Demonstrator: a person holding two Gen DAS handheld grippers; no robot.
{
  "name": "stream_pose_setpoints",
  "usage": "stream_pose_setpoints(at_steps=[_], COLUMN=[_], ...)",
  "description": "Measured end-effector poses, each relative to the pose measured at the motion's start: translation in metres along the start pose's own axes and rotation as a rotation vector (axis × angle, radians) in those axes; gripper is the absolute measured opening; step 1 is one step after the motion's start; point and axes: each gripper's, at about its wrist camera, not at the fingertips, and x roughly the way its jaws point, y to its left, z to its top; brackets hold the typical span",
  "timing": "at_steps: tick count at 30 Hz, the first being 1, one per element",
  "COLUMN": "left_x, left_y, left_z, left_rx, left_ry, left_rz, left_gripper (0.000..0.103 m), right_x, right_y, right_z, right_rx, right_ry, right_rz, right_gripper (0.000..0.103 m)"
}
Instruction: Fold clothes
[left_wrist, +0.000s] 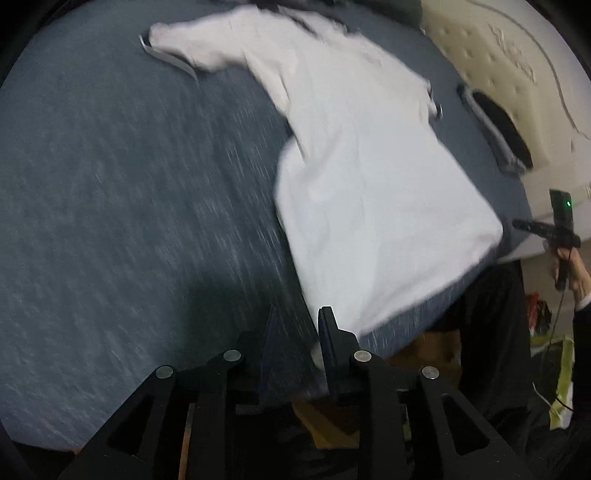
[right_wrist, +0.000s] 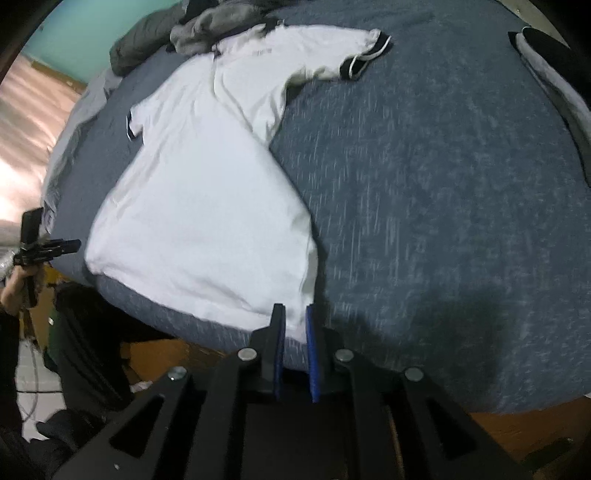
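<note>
I am working on the white shirt (right_wrist: 207, 192), which is lying spread on the blue-grey bed cover (right_wrist: 443, 206), its body running towards me and its dark-trimmed sleeve (right_wrist: 354, 55) reaching out across the cover at the far end. In the right wrist view my right gripper (right_wrist: 295, 317) is sitting at the near hem corner of the shirt, with white cloth lying between its blue-padded fingers (right_wrist: 313, 347); the jaws are standing a little apart, and I am judging that they are around the corner, though I cannot tell whether they are really pinching it. In the left wrist view my left gripper (left_wrist: 297, 325) is hovering at the near edge of the bed beside the other hem corner, its jaws parted with only a scrap of white by one finger, so I cannot tell whether it is holding anything. Both views are blurring, so I am moving. I am taking this as the start of a fold: securing the two bottom corners. Next I am needing a firm pinch on both corners, then an even lift and carry up towards the collar, keeping the hem taut so the cloth is not bunching.
</note>
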Motion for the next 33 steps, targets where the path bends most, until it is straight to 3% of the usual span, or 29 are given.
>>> stream_pose_setpoints(at_steps=[5,9,19,22,31,33], left_x=[-0.021,-0.025,0.017,0.038,0.082,0.090], left_y=[0.014,0.017,0.032,0.040,0.042,0.040], left_z=[0.055,0.108,0.239,0.282,0.401,0.425], left_rx=[-0.018,-0.033,-0.034,-0.031,-0.032,-0.038], left_ry=[-0.120,-0.192,-0.211,-0.209,-0.229,-0.235], left_rz=[0.037,0.058,0.091,0.091,0.132,0.139], left_gripper=[0.026,0.030,0.033,0.034,0.044,0.046], right_x=[-0.030,-0.033,0.029,0.053,0.107,0.117], right_y=[-0.006,-0.001,0.019,0.025,0.024,0.026], right_z=[0.051,0.103,0.245,0.281,0.383,0.406], right_rx=[0.012,0.011,-0.038,-0.088,-0.069,-0.060], right_ry=[-0.109,-0.183,-0.229,-0.211,-0.229,-0.239], right_rz=[-0.026,-0.012,-0.022,-0.037,-0.062,-0.066], right_gripper=[0.028,0.029,0.029,0.029,0.029,0.035])
